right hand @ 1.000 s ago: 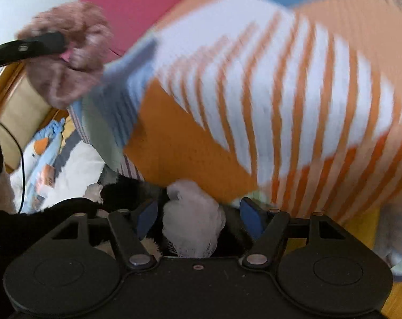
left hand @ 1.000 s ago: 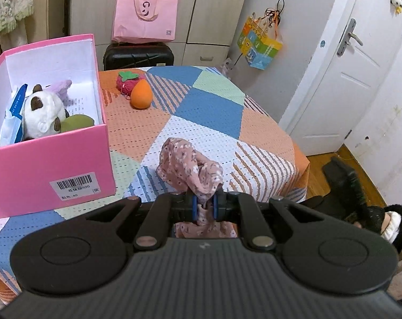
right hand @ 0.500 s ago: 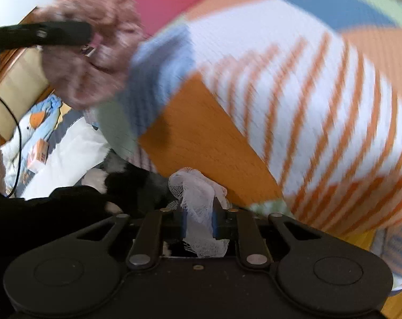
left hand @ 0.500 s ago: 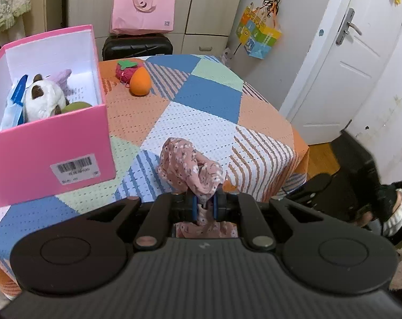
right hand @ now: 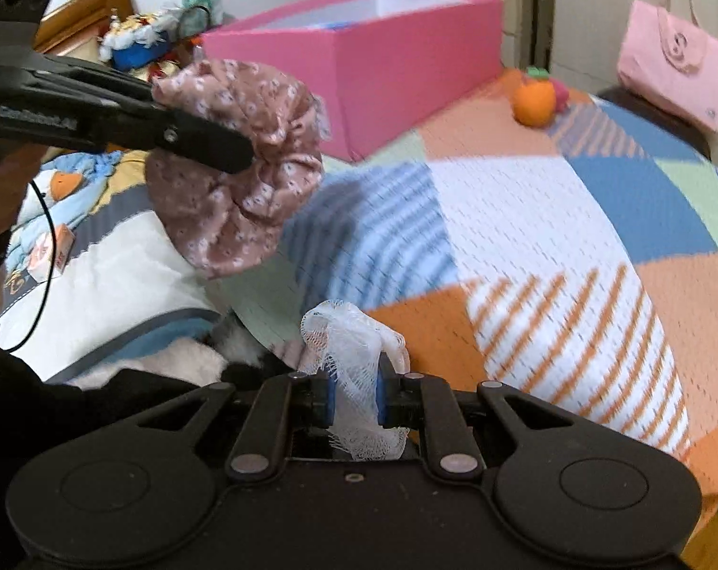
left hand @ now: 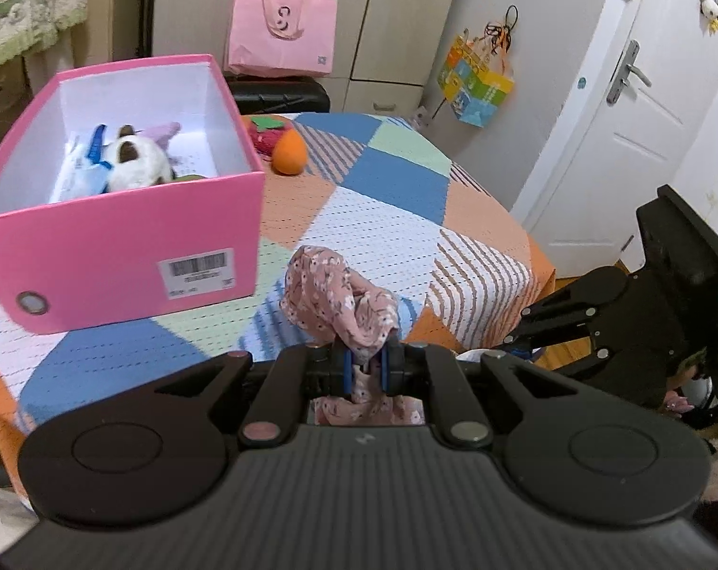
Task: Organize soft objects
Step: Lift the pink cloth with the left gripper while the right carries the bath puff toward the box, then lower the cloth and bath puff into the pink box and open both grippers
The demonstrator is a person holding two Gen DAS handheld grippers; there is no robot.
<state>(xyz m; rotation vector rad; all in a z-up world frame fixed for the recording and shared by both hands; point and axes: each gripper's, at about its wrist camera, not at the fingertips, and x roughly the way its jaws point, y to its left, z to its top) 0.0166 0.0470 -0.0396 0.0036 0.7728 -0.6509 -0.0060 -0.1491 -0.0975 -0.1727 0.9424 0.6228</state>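
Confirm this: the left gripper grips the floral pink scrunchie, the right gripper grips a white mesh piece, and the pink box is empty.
Wrong about the pink box: the left wrist view shows plush toys in it. The left gripper does grip the floral pink scrunchie, and the right gripper a white mesh piece.

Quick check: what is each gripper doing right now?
Left gripper: shut on the pink floral scrunchie.
Right gripper: shut on the white mesh fabric.

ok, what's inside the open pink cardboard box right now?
Inside the open pink cardboard box, the left wrist view shows a white-and-brown plush toy, a blue-and-white packet, a lilac soft piece and a green edge. The near wall hides anything lower.
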